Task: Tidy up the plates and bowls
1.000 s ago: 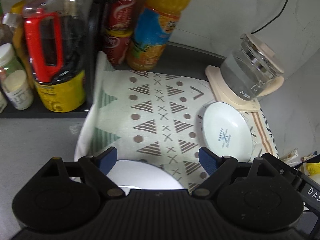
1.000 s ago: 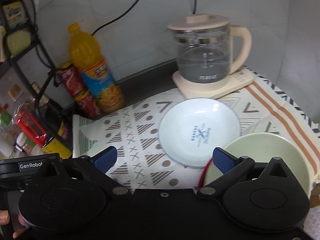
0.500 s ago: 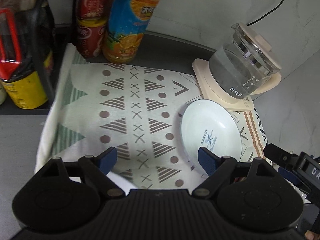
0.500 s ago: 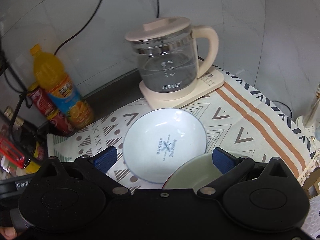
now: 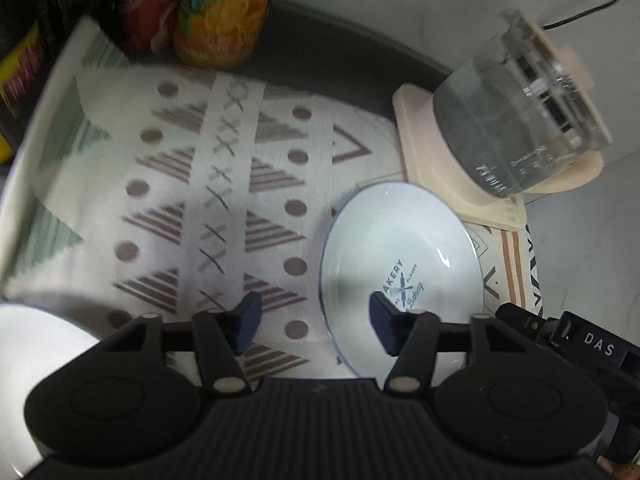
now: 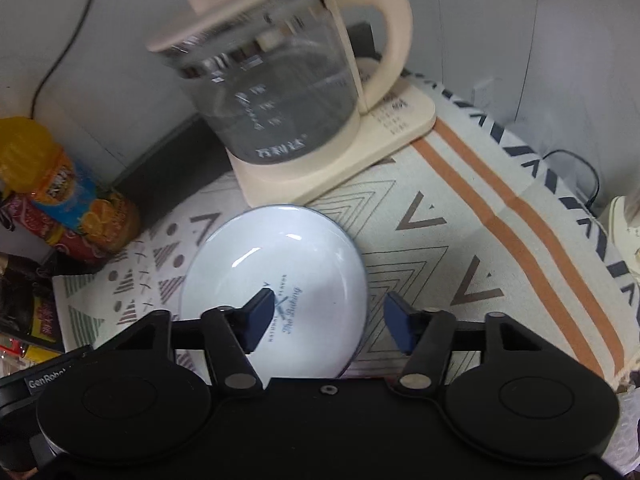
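A white plate with a blue bakery print lies on the patterned cloth in front of the kettle; it also shows in the right wrist view. My left gripper is open and empty, straddling the plate's left rim from above. My right gripper is open and empty, straddling the plate's right rim from above. A second white dish shows at the lower left of the left wrist view, partly hidden by the gripper body.
A glass kettle on a cream base stands just behind the plate. An orange juice bottle and red cans stand at the back left. A striped cloth covers the right side.
Both grippers moved in toward the bakery plate and narrowed their jaws. The green bowl left the right wrist view. The white dish slid to the left wrist view's lower left.
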